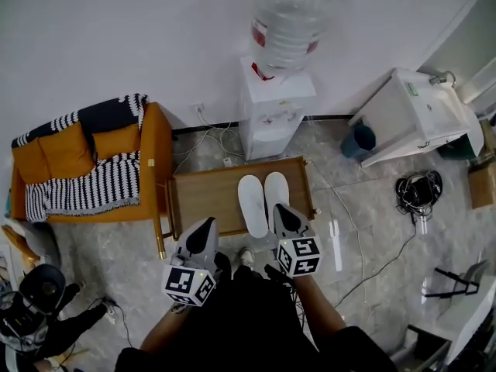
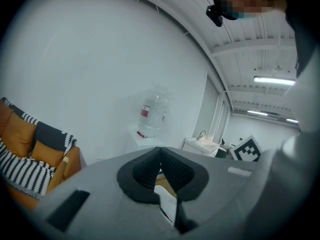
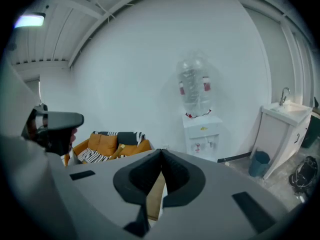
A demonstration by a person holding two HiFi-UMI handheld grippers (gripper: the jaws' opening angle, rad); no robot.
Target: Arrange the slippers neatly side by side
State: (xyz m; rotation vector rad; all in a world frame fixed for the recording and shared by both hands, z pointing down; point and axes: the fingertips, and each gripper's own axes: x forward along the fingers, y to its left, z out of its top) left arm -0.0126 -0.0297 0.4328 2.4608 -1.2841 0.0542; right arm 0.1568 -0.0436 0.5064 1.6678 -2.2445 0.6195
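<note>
Slippers: two white ones, side by side, touching, on the low wooden table.
Right gripper: jaws together, empty, raised over the right slipper's near end.
Left gripper: jaws together, empty, at the table's near edge, left of the slippers.

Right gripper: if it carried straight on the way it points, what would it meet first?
Nothing close. The right gripper, fingers shut and empty, aims over the wooden table and slippers, likely meeting the white wall left of the water dispenser; depth is unclear.
</note>
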